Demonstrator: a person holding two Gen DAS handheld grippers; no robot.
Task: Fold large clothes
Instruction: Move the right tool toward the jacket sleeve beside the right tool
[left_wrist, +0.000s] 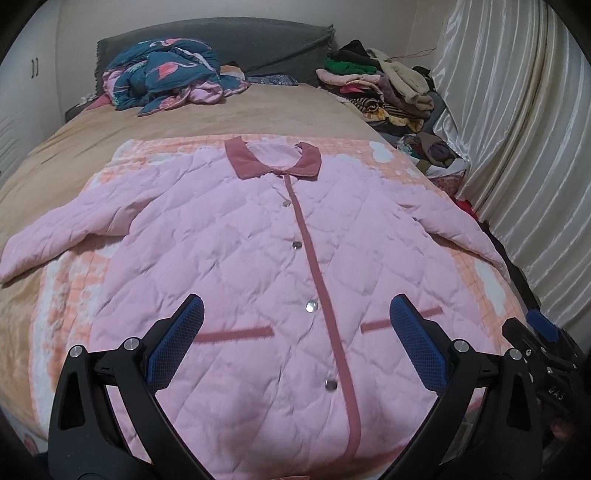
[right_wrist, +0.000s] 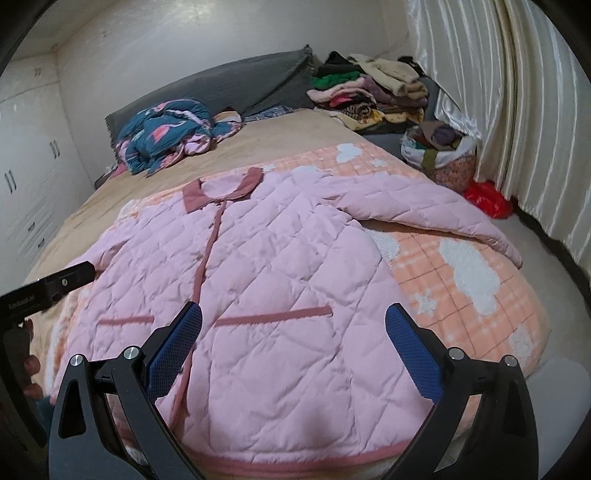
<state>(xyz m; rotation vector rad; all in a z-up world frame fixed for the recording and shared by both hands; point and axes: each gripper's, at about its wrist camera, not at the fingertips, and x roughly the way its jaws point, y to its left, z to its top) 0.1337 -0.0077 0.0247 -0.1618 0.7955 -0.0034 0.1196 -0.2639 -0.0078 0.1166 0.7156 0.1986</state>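
Observation:
A pink quilted jacket (left_wrist: 258, 240) with a dark pink collar, placket and pocket trims lies flat, front up and buttoned, on an orange checked blanket (left_wrist: 70, 295) on the bed. Both sleeves spread out to the sides. It also shows in the right wrist view (right_wrist: 280, 258). My left gripper (left_wrist: 295, 317) is open and empty, hovering over the jacket's lower front. My right gripper (right_wrist: 293, 325) is open and empty over the jacket's lower right part near the hem. The right gripper's body (left_wrist: 543, 343) shows at the right edge of the left wrist view.
A crumpled blue and pink quilt (left_wrist: 166, 74) lies near the grey headboard (left_wrist: 229, 40). A pile of clothes (left_wrist: 376, 85) and a full basket (right_wrist: 439, 155) stand at the bed's right, by white curtains (left_wrist: 517, 147). A red bag (right_wrist: 487, 199) lies on the floor. White wardrobes (right_wrist: 29, 184) stand left.

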